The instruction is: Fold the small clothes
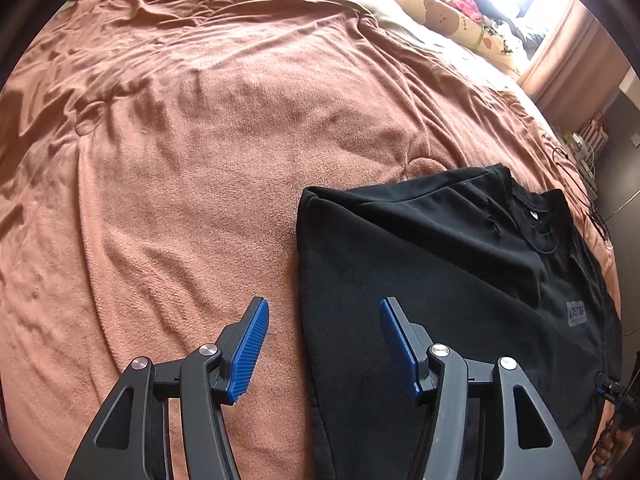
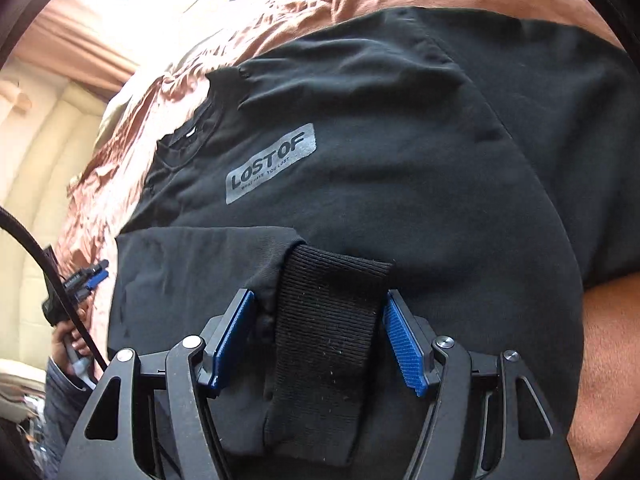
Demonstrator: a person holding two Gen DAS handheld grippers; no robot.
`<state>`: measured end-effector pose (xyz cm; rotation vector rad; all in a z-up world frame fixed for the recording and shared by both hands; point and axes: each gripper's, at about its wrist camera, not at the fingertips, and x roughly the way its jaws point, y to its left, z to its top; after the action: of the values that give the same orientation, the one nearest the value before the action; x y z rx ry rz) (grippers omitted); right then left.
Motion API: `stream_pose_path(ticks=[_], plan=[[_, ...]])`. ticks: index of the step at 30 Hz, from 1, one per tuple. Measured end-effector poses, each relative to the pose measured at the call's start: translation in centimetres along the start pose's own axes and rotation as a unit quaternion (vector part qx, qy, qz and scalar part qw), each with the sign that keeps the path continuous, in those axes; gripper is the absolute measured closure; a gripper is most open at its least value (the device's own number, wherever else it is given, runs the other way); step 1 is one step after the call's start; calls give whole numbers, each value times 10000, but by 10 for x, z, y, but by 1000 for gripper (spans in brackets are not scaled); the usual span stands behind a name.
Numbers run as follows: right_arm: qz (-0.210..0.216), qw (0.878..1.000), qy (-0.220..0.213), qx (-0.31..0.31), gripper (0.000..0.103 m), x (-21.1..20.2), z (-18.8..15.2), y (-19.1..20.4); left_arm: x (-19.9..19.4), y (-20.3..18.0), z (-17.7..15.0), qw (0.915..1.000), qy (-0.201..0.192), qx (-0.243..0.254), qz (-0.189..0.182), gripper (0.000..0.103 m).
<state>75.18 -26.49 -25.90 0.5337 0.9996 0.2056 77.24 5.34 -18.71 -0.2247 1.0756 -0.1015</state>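
A black sweatshirt (image 1: pixel 440 280) with a grey "LOST OF" patch (image 2: pixel 270 168) lies flat on a pinkish-brown blanket (image 1: pixel 180 180). My left gripper (image 1: pixel 323 304) hangs open above the garment's left edge, one finger over the blanket and one over the black cloth, with nothing between them. In the right wrist view one sleeve is folded across the body of the sweatshirt (image 2: pixel 440 140). Its ribbed cuff (image 2: pixel 328 320) lies flat and unpinched between the fingers of my open right gripper (image 2: pixel 320 294).
Patterned pillows (image 1: pixel 452 16) lie at the head of the bed, under bright window light. Black cables (image 1: pixel 568 164) trail at the bed's right edge. A hand (image 2: pixel 70 336) holding the other gripper shows at the left of the right wrist view, with a dark cable (image 2: pixel 36 248) beside it.
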Motion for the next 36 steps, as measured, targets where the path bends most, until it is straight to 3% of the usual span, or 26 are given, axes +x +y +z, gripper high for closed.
stream_pose_path(ticks=[2, 4, 6, 11, 16, 24, 25, 26, 28, 36], plan=[[-99, 9999, -73, 10, 50, 4, 1, 0, 3, 2, 0, 10000, 12, 26, 26, 44], [-228, 9996, -132, -27, 78, 4, 0, 0, 6, 3, -1, 9999, -8, 63, 84, 44], [-31, 9998, -174, -24, 96, 1, -3, 1, 9, 5, 0, 9999, -15, 39, 96, 44], [-216, 9970, -677, -317, 98, -25, -9, 17, 16, 7, 5, 10000, -29, 22, 78, 44], [-447, 9936, -903, -502, 98, -54, -8, 26, 23, 0, 15, 9998, -67, 171, 103, 44], [-690, 9958, -401, -449, 98, -38, -20, 14, 39, -10, 28, 9995, -19, -19, -319, 44], [-676, 9960, -384, -446, 98, -35, -22, 13, 41, -14, 29, 9996, -18, 73, -273, 48], [-672, 9961, -376, -430, 98, -34, -20, 13, 41, -17, 29, 9997, -57, 177, -139, 68], [-624, 9965, -395, -395, 98, -33, -21, 13, 42, -19, 31, 9996, -19, 281, 17, 89], [-531, 9944, -650, -641, 98, -34, -6, 31, 25, -13, 48, 9985, -375, 204, 347, 96]])
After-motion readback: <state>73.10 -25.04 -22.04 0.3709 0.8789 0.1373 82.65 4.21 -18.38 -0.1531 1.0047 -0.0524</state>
